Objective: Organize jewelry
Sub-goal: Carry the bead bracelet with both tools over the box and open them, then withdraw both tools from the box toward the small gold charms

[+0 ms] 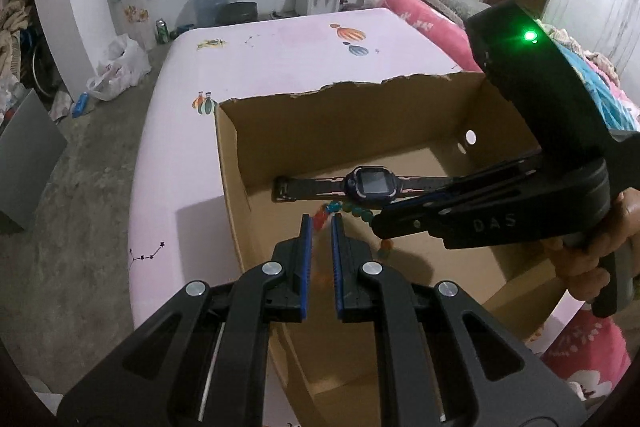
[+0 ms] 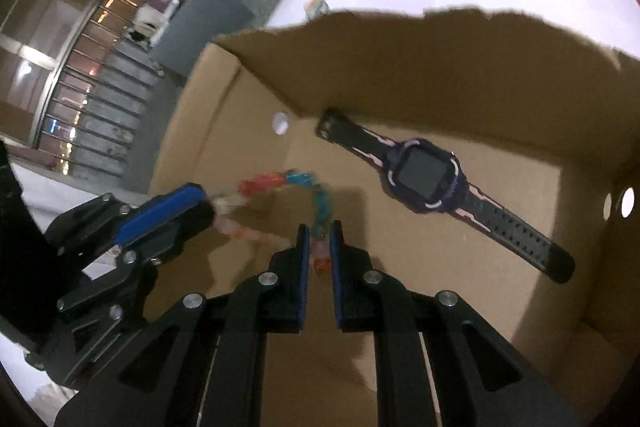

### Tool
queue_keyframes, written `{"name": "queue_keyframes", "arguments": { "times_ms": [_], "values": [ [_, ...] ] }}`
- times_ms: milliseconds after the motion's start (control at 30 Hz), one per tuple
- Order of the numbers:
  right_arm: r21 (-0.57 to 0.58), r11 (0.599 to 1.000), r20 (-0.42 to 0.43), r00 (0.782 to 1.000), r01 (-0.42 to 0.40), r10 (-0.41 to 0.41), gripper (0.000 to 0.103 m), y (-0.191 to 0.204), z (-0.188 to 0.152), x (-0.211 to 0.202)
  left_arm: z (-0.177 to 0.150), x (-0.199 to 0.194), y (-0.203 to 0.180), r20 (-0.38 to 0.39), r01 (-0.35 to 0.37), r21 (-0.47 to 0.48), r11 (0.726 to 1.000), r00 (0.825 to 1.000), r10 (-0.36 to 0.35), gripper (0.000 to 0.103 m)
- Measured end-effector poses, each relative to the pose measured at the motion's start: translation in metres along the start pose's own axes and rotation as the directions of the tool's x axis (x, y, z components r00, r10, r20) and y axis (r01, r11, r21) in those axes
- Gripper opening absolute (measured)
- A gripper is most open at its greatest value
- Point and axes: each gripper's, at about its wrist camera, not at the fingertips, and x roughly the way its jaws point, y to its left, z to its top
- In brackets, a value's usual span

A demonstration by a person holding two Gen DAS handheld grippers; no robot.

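Over the cardboard box, both tilted steeply down, the left hand-held gripper and right hand-held gripper each pinch the bead bracelet beside the watch.

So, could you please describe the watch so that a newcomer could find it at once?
Start from the open cardboard box on the pink table. On its floor, by the far wall, lies the watch: a dark strap laid out flat with a square black screen. The only other jewelry, a bracelet of coloured beads, hangs between the two grippers.
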Motion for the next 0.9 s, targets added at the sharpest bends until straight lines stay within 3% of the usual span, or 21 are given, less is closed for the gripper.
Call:
{"name": "queue_keyframes", "arguments": {
  "times_ms": [167, 233, 433, 500, 600, 700, 833, 900],
  "values": [
    [0.021, 1.0, 0.003, 1.0, -0.011, 0.011, 0.012, -0.005, -0.004, -0.001, -0.003, -0.007, 0.001, 0.007, -0.004, -0.005, 1.0, 1.0, 0.004, 0.011],
    [0.014, 1.0, 0.019, 1.0, -0.008, 0.008, 0.015, -0.004, -0.007, -0.005, -0.006, -0.014, 0.0, 0.024, 0.0, -0.012, 1.0, 1.0, 0.0, 0.016],
    [-0.068, 0.997, 0.135, 0.99, 0.039, -0.029, 0.034, 0.001, -0.025, -0.04, -0.017, -0.047, -0.001, 0.107, 0.01, -0.053, 0.999, 0.994, -0.004, 0.035],
    [-0.091, 0.994, 0.193, 0.98, 0.062, -0.044, 0.042, 0.007, -0.035, -0.058, -0.024, -0.064, -0.002, 0.142, 0.002, -0.073, 0.997, 0.99, 0.008, 0.048],
    [-0.131, 0.986, 0.302, 0.951, 0.103, -0.059, 0.056, 0.017, -0.056, -0.091, -0.035, -0.089, -0.003, 0.185, -0.011, -0.089, 0.996, 0.982, 0.027, 0.066],
    [-0.17, 0.975, 0.418, 0.906, 0.145, -0.062, 0.07, 0.031, -0.083, -0.126, -0.054, -0.117, -0.004, 0.233, -0.025, -0.1, 0.995, 0.971, 0.048, 0.084],
    [-0.185, 0.957, 0.535, 0.84, 0.224, -0.093, 0.08, 0.041, -0.127, -0.161, -0.082, -0.136, -0.003, 0.237, -0.034, -0.131, 0.991, 0.969, 0.065, 0.088],
    [-0.169, 0.956, 0.565, 0.818, 0.239, -0.104, 0.086, 0.042, -0.144, -0.169, -0.095, -0.135, -0.003, 0.219, -0.038, -0.15, 0.988, 0.973, 0.071, 0.088]
  ]
}}
